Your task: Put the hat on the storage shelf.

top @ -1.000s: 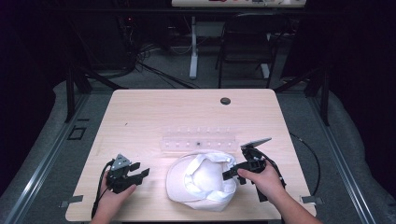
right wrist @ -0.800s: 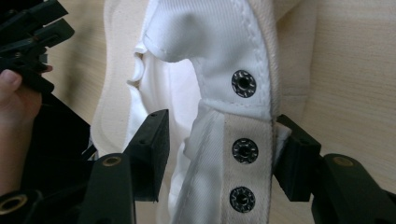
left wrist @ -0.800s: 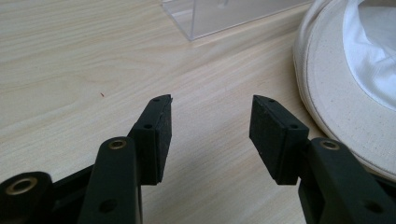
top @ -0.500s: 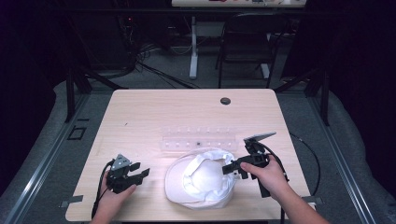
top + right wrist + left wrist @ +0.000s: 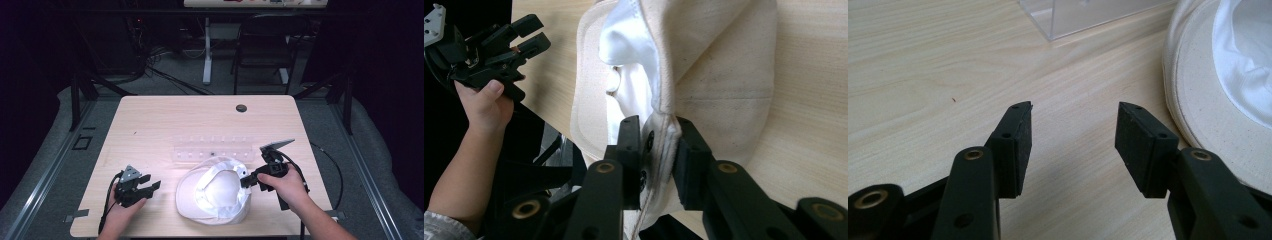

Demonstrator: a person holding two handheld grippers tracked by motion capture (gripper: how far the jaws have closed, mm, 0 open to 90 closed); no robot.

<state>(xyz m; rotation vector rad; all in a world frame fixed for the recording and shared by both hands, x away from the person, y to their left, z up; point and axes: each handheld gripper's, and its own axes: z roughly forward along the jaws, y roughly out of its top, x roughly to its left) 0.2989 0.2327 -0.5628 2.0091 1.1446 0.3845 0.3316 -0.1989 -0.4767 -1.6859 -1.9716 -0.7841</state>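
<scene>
A cream hat with a white lining lies upside down near the table's front edge. My right gripper is at its right rim. In the right gripper view the jaws have just been closing, and the right gripper is now shut on the hat's folded edge, lifting it a little. My left gripper rests to the left of the hat, apart from it. The left gripper stands open over bare wood, with the hat's brim just to its right.
A clear plastic box lies across the wooden table just behind the hat. A small black round cap sits near the far edge. Chairs and cables stand in the dark beyond the table.
The right gripper's jaws have closed on the hat's right rim and the hand has risen slightly, pulling that edge up. The left gripper has stayed where it was.
</scene>
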